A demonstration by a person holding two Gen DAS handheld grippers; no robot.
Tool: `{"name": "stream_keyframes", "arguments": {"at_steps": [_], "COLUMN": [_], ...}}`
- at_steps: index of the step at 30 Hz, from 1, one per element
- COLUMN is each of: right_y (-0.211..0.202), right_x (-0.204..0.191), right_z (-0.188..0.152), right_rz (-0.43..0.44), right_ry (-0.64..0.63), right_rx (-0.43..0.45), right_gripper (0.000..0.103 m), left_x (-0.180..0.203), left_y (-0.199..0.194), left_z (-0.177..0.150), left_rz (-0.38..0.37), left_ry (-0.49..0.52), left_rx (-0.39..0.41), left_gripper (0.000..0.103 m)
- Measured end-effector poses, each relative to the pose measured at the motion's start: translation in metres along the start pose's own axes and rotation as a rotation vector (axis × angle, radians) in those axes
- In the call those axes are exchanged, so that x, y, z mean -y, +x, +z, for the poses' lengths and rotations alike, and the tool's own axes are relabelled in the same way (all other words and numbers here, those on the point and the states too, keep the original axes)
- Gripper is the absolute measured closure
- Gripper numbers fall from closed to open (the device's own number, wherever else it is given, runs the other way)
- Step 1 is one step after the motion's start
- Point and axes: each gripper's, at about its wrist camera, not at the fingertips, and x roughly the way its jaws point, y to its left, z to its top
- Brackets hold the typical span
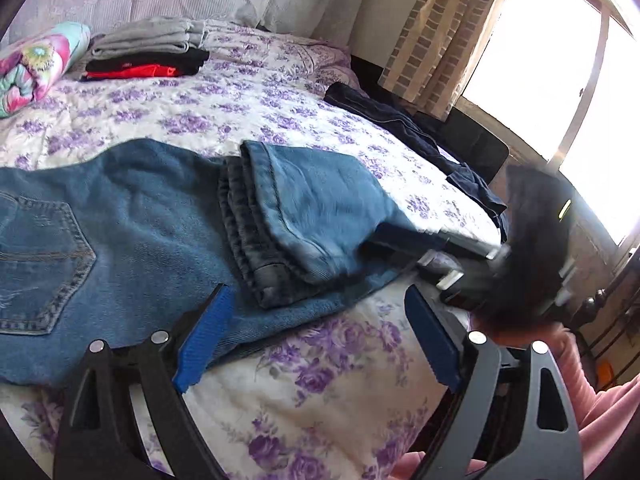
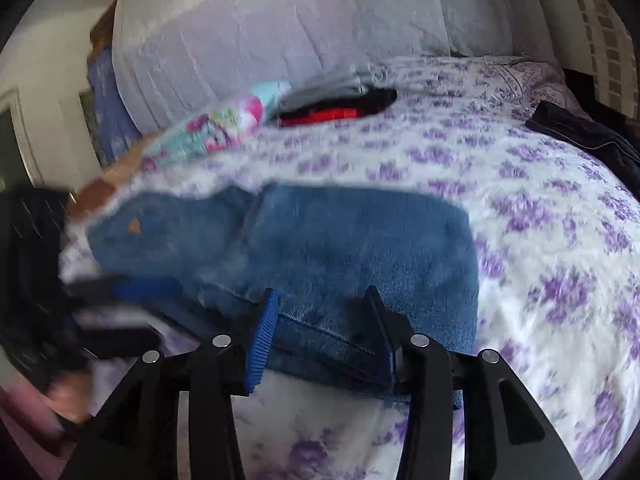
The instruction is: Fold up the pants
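Left wrist view: I find the faded blue denim jeans lying on the purple-flowered white bedspread, legs folded back over the seat. My left gripper stands released, one pad over the denim edge. My right gripper is spread around the jeans' fold, not clenched.

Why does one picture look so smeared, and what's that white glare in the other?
Right wrist view: motion blur smears the jeans and the folded clothes; only the right gripper stays sharp. Left wrist view: mostly crisp, but the window is blown out white, and the other gripper is blurred. Both views bulge from the fisheye lens.
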Motion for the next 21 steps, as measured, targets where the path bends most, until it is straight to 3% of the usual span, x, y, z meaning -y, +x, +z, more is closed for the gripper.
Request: {"name": "stream_keyframes", "arguments": {"at_steps": [3,6,10,15,19,21], "right_y": [-0.008,-0.027,-0.027,-0.014,0.001,0.006], "right_x": [-0.015,-0.035,-0.076,-0.113,-0.134,-0.147], "right_z": [0.014,0.026,0.030,0.031,0.030,0.030], "right_rz": [-0.078,0.046,0.068,0.109,0.127,0.130], "right_ry": [-0.047,-0.044,-0.150,-0.212,-0.222,-0.248], "right_rx": [0.002,0.096,0.113,0.094,0.060,0.054], "right_gripper": [0.053,0.039,0.034,0.029,0.029,0.028], "left_x": [-0.003,-0.023,-0.051,-0.075,-0.098,-0.106], "left_y": [-0.014,-0.036,-0.064,-0.092,-0.109,-0.116], "left_z": [0.001,0.008,0.014,0.016,0.011,0.008], "left_rz": [0.062,0.157,0.338,0.513,0.578,0.516], "left_ry": [0.009,-0.052,-0.121,-0.143,-0.170,-0.173], "left_rx": [0.029,0.067,0.097,0.117,0.099,0.085], "left_gripper": [0.017,0.007,0.005,0.005,0.005,0.005]}}
